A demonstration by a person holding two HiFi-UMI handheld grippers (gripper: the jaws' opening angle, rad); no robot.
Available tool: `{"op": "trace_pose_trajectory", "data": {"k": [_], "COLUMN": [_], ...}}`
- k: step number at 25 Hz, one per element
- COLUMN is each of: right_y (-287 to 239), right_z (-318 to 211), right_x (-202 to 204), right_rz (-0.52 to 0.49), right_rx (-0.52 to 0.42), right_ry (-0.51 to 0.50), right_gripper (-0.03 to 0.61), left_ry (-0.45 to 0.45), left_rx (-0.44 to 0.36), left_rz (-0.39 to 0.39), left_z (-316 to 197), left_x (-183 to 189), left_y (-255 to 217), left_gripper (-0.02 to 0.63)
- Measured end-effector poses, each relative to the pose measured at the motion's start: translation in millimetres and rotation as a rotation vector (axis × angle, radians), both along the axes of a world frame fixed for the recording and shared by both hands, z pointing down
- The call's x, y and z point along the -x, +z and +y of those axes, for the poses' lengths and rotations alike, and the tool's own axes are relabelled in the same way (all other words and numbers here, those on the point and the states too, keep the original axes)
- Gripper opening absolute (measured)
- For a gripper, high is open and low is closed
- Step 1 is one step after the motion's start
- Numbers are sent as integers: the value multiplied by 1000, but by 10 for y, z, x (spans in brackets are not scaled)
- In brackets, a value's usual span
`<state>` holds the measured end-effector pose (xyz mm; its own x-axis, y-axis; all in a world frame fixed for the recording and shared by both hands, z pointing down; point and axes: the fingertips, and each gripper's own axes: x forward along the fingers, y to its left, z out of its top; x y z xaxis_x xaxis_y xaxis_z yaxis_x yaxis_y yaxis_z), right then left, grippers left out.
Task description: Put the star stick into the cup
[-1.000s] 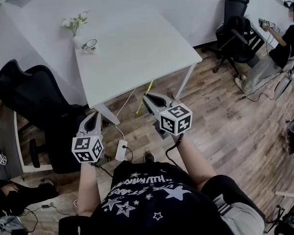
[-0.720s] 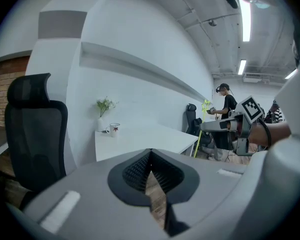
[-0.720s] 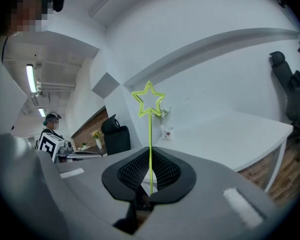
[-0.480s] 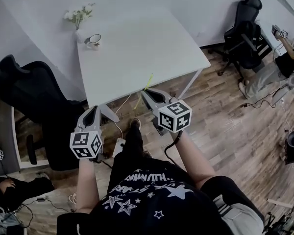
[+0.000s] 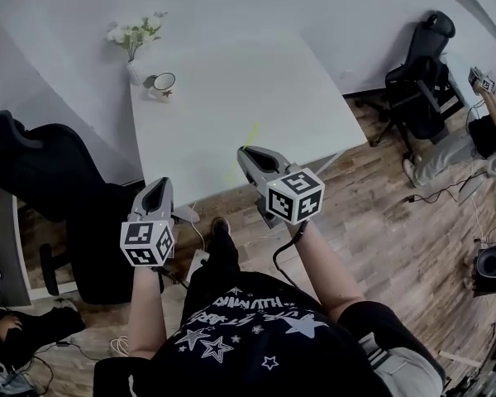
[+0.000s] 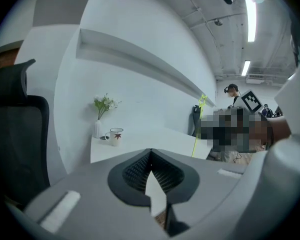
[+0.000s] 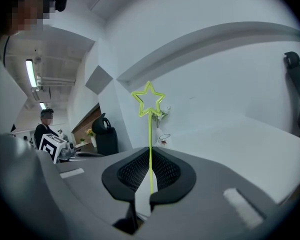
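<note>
Overhead, from the head view, the right claw (image 5: 246, 152) hangs over the near edge of the white worktop (image 5: 256, 89) and pinches the lower end of the thin yellow star stick (image 5: 249, 136), which shows only faintly against the white top. The left claw (image 5: 158, 187) is pressed together with nothing in it, just short of the near left corner. The cup (image 5: 163, 83) stands at the far left corner, just beside a vase of flowers (image 5: 133, 46) and well apart from the stick. A black chair (image 5: 41, 168) stands off the left edge.

Next, the left gripper view shows the left claw (image 6: 151, 150) shut tight and empty. Beyond it the cup (image 6: 115, 135) sits next to the vase (image 6: 98, 128), and the star stick (image 6: 197, 129) rises at the worktop's right side.

Lastly, in the right gripper view the right claw (image 7: 150, 152) clamps the star stick (image 7: 150, 134), which stands upright with its star on top. The cup (image 7: 164, 140) lies straight ahead past it.
</note>
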<state>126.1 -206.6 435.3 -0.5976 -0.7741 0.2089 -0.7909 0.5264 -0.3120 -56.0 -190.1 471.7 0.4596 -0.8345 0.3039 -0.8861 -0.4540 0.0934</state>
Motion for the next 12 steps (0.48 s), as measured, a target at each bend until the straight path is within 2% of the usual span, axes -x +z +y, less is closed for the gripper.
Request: {"op": "trace_pose_trajectory", "data": {"k": [12], "right_y": [-124], "right_z": [-1296], "right_x": [260], "right_rz": [-7], "right_rx": [-9], "right_ry": [-39], "right_gripper": [32], "left_ry": [-18], "left_rx": [3], "left_rz": [-8], "left_z": [-1190], "left_x": [151], "left_y": [-77], "left_gripper": [2]}}
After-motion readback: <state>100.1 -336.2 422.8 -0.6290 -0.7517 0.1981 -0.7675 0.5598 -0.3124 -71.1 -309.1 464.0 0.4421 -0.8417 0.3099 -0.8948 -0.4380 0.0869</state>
